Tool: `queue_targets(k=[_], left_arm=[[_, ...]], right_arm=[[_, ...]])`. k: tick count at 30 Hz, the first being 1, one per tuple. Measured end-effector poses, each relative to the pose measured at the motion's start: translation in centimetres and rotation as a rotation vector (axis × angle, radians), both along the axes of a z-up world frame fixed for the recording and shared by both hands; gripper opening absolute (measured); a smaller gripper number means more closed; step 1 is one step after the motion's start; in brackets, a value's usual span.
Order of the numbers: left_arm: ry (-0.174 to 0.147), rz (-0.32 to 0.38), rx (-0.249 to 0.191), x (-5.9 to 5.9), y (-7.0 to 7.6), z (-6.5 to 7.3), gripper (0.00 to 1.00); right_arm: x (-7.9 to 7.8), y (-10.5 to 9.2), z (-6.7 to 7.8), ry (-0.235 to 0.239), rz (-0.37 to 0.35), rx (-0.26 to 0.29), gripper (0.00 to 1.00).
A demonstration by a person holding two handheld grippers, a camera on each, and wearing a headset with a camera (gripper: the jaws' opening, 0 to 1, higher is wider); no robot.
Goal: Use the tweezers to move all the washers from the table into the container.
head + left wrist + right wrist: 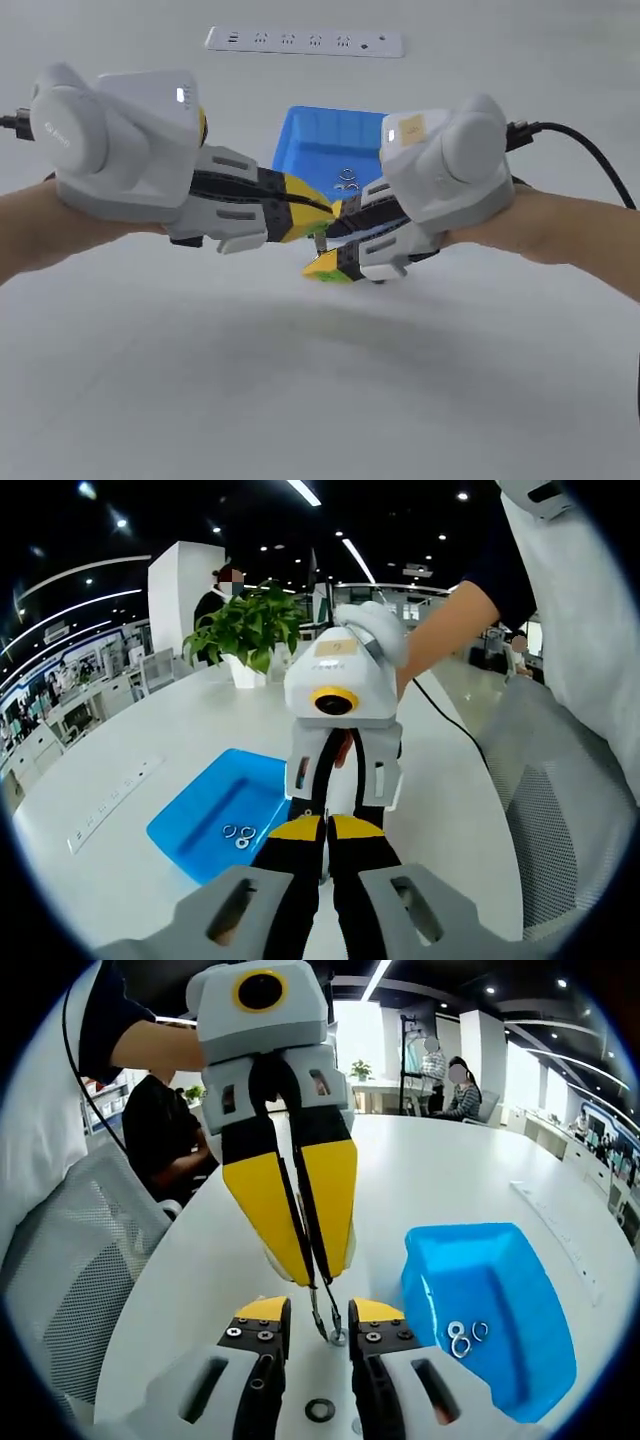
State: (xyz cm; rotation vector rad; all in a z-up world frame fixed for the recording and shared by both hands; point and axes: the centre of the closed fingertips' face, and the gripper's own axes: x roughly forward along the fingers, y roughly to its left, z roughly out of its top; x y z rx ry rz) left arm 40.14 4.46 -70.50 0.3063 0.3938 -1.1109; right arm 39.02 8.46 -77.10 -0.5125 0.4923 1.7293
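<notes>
Where the thin metal tweezers (316, 1310) tips meet the smooth white table (430, 1170), one flat ring washer (338, 1337) lies, with a dark second washer (320, 1409) nearby. Three washers (465, 1338) sit in the blue plastic container (500, 1270) toward the table's far edge. Left tongs (313, 1265) clamp the tweezers; right tongs (320, 1312) slightly apart, empty.

- A white power strip (305, 41) lies flat, its sockets in one row
- A leafy potted plant (250, 630) stands upright in a white pot
- A grey mesh office chair (70, 1260) sits nearby
- A person in dark clothes (160, 1130) sits just behind that chair
- Long light strips (360, 555) run across the dark ceiling
</notes>
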Motion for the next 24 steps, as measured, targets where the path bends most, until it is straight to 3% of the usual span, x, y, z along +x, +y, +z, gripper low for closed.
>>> queue_targets(k=[3, 5, 9, 13, 24], left_arm=[[0.002, -0.004, -0.004, -0.03, -0.27, 0.00, 0.05], [0.001, -0.008, -0.001, -0.05, -0.42, -0.01, 0.05], [0.002, -0.026, 0.007, -0.19, -0.87, -0.08, 0.05], [-0.002, -0.026, 0.012, -0.05, -0.95, -0.12, 0.05], [0.002, 0.016, 0.038, 0.28, 0.00, -0.24, 0.06]], right_arm=[[-0.23, -0.08, -0.42, 0.005, 0.016, -0.021, 0.19], [-0.22, -0.09, -0.65, -0.023, 0.023, -0.029, 0.19], [0.08, -0.06, -0.66, -0.034, 0.009, -0.027, 0.12], [-0.04, -0.16, -0.65, -0.032, 0.012, -0.024, 0.12], [0.28, 0.22, -0.71, -0.070, 0.006, 0.000, 0.10]])
